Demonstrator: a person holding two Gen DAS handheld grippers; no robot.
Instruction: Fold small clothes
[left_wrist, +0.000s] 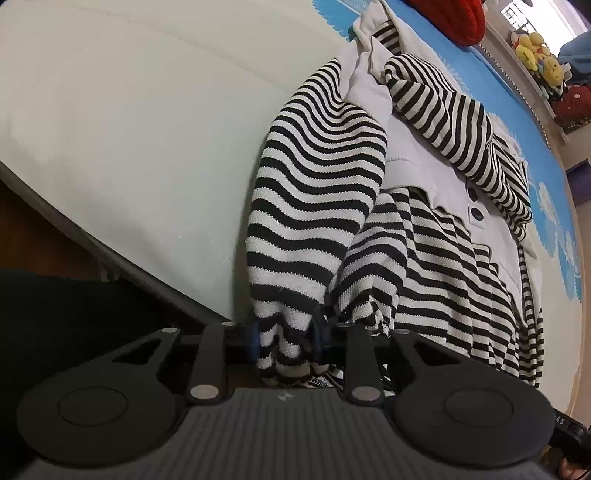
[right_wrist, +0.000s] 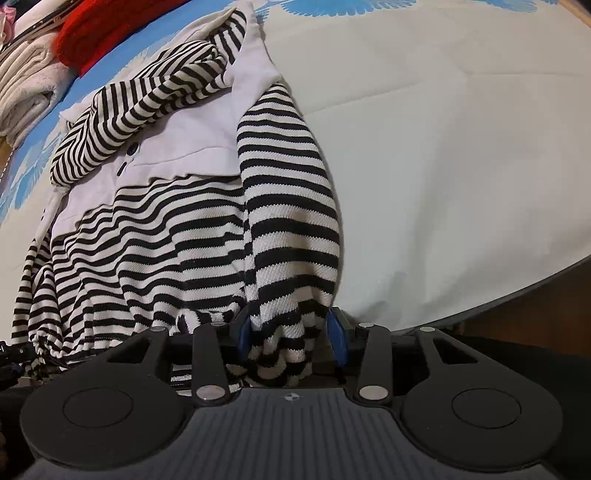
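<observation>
A small black-and-white striped top with a pale lilac collar and dark buttons lies on the white bed sheet. My left gripper is shut on the bunched hem end of one striped side, near the bed's edge. In the right wrist view the same striped top spreads to the left. My right gripper is shut on the bunched striped hem of the other side, lifted off the sheet. Both sleeves are folded in over the chest.
A red garment and folded pale clothes lie at the far end of the bed on a blue patterned cover. Plush toys sit on a shelf beyond. The bed edge and wooden floor are close to both grippers.
</observation>
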